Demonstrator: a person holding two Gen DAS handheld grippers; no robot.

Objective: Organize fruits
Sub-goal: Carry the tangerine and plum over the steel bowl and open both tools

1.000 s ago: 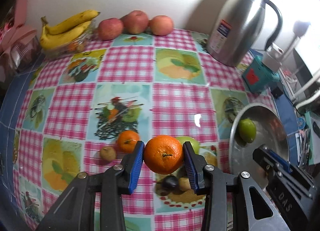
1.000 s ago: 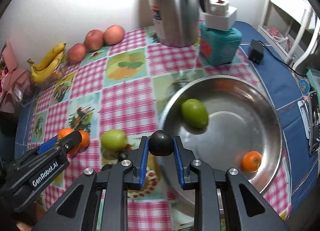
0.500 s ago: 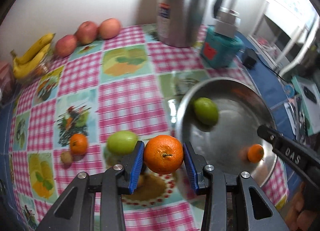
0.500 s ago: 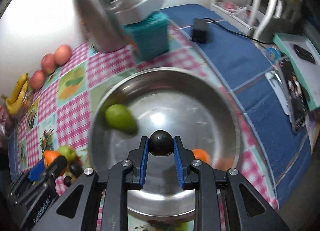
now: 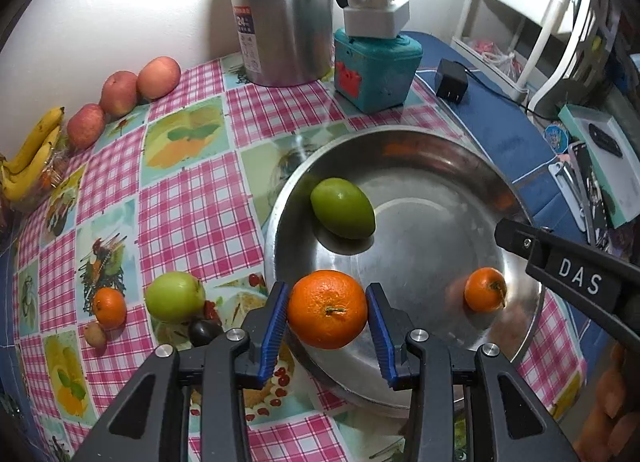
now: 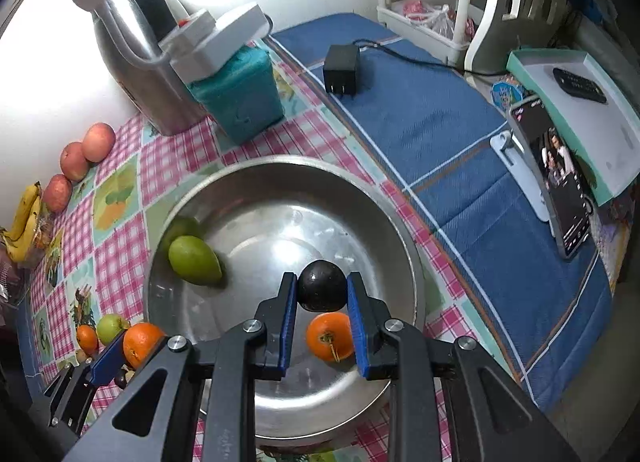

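My left gripper (image 5: 327, 309) is shut on a large orange (image 5: 327, 308) and holds it over the near left rim of the steel bowl (image 5: 404, 145). My right gripper (image 6: 322, 290) is shut on a dark plum (image 6: 322, 286) above the bowl's inside (image 6: 280, 165). In the bowl lie a green mango (image 5: 343, 207) and a small tangerine (image 5: 485, 289). On the cloth left of the bowl lie a green apple (image 5: 175, 296), a small tangerine (image 5: 109, 307), a dark plum (image 5: 202, 332) and a small brown fruit (image 5: 95, 334).
Three red apples (image 5: 120, 93) and bananas (image 5: 28, 165) line the back left wall. A steel kettle (image 5: 280, 13) and a teal box (image 5: 376, 69) stand behind the bowl. A charger (image 6: 342, 69), phone (image 6: 556, 177) and boxed tray (image 6: 576, 109) lie on the blue cloth.
Both grippers swung right toward the bowl with their fruit. The left one now holds the orange at the bowl's rim; the right one holds the plum over the bowl's middle.
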